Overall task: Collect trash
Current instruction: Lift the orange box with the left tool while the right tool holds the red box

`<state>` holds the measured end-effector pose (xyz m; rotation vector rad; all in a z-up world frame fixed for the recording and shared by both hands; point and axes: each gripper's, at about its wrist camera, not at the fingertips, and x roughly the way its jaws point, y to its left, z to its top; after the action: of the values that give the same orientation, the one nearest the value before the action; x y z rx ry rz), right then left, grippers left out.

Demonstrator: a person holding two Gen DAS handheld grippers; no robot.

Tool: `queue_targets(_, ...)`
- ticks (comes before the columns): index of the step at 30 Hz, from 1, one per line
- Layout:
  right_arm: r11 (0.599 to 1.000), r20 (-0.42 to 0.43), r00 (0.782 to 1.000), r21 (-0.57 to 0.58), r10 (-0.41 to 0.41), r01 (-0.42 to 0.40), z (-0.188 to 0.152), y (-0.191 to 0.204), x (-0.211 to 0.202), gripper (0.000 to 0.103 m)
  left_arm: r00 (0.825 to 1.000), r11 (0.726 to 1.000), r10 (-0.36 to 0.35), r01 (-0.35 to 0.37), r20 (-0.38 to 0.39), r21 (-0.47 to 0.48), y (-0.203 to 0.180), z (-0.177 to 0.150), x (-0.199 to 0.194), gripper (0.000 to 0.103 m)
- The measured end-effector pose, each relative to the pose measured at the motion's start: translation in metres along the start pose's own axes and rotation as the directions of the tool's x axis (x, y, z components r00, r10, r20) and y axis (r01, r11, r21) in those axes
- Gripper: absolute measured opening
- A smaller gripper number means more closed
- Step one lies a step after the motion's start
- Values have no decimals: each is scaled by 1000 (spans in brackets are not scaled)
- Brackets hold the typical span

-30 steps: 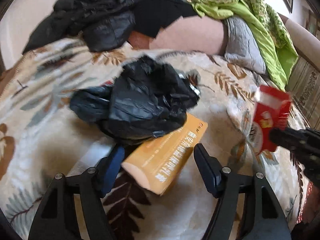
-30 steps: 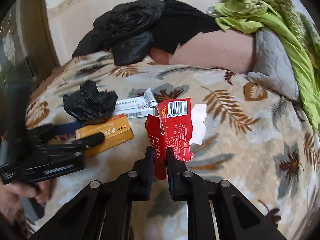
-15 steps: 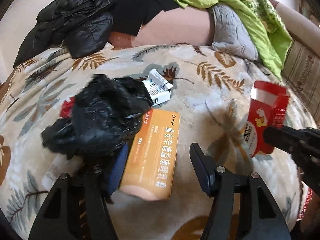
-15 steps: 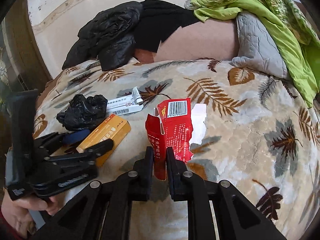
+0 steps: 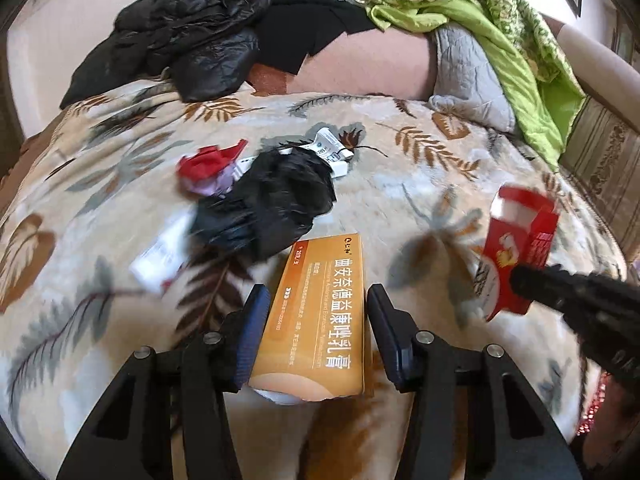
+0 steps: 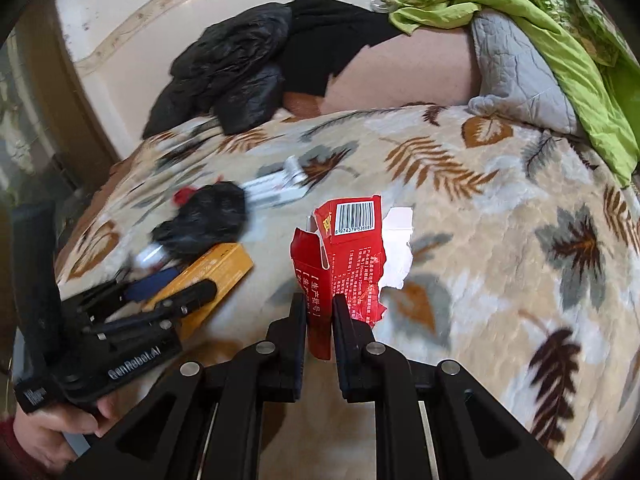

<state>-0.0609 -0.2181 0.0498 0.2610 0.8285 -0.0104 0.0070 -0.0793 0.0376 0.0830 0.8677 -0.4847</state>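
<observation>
A: How is the left gripper (image 5: 314, 326) set?

B: Its jaws are spread wide, and an orange medicine carton (image 5: 316, 316) is bracketed between them. The blue-padded left finger (image 5: 252, 332) is seen touching or almost touching the carton's edge; a gap is left at the right finger (image 5: 386, 336). The carton is laid flat on the leaf-patterned blanket (image 5: 400, 200), its long side running away from the gripper.

A: And what is found just beyond the carton?

B: A crumpled black plastic bag (image 5: 272, 204) is met at the carton's far left corner. Further out and to the left, a red and white crumpled wrapper (image 5: 210, 170) is seen, and a white box (image 5: 332, 152) is partly covered by the bag's far edge. A blurred white packet (image 5: 160, 256) is lying left of the bag.

A: What is held by the right gripper (image 6: 320, 326)?

B: A torn red cardboard box (image 6: 348, 256) is clamped between narrowly set jaws and is held upright above the blanket, barcode at the top, white inner flap showing to the right. In the left wrist view the same box (image 5: 520, 240) is seen off to the right of the left gripper.

A: And at the far end?

B: A black puffer jacket (image 6: 236, 68) and a black cloth are piled well beyond the trash, with a green blanket (image 6: 540, 20) and a grey quilted pillow (image 6: 516, 76) to the far right.
</observation>
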Motion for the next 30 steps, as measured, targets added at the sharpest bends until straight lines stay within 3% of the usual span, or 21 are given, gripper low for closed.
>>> queue_targets(4,999,4,999,4,34,-34,-22,6,-20,13,999,998,-34,33,-17,-57,-2,-29,-31,50)
queue_targets(9,996,-7,996,-4,88,-88,-48,19,-39,13,998,999,31,-32,-53,-9,-14,-65,-59,50)
queue_targets(13,995,-22,996,-47,88,-89,-58,33,-39,14,994,998,58,-60,-91,-17,-14,-77,-50,49)
queue_targets(19,996,-32,996,-40,79,-81,-56,31,-31,14,991,996,84,-86,-99,-16,-12,-71,-28,47)
queue_targets(23,997,-22,997,-35,71,-72,-53,27,-29,14,994,995,91,-94,-62,-43,-9,-65,-30,45)
queue_targets(26,997,-3,998,-40,62,-62,-51,28,-30,14,994,992,112,-111,11,-53,-9,-62,-43,45)
queue_targets(30,995,26,997,-56,78,-77,-48,32,-32,14,970,979,203,-201,134,-29,-14,-60,-63,45)
